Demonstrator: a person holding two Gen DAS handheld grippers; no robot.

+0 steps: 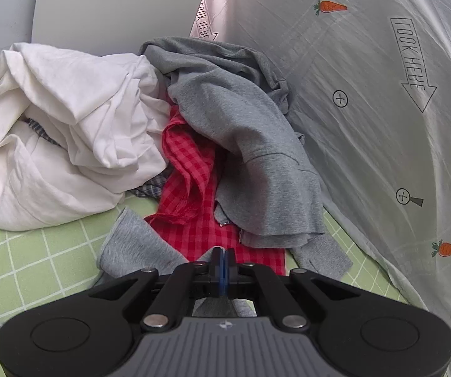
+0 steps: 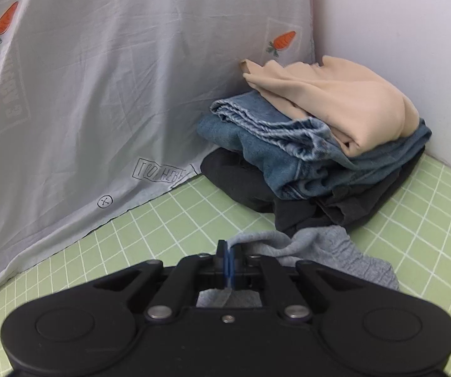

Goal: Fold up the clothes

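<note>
My left gripper (image 1: pixel 223 256) is shut on a light grey garment (image 1: pixel 137 245) that lies low on the green checked sheet (image 1: pixel 37 257). Behind it is an unfolded heap: a white garment (image 1: pixel 62 132), a red checked cloth (image 1: pixel 194 188) and a grey sweatshirt (image 1: pixel 250 144). My right gripper (image 2: pixel 228 251) is shut on an edge of the same kind of light grey garment (image 2: pixel 335 248), whose elastic waistband bunches to its right. Most of this garment is hidden under both grippers.
A folded stack stands in the corner: beige top (image 2: pixel 335 100) on blue jeans (image 2: pixel 272 147) on a dark garment (image 2: pixel 256 188). A pale curtain with carrot prints (image 2: pixel 99 94) hangs along the bed's far side, also in the left wrist view (image 1: pixel 382 94). A wall (image 2: pixel 398 15) is at right.
</note>
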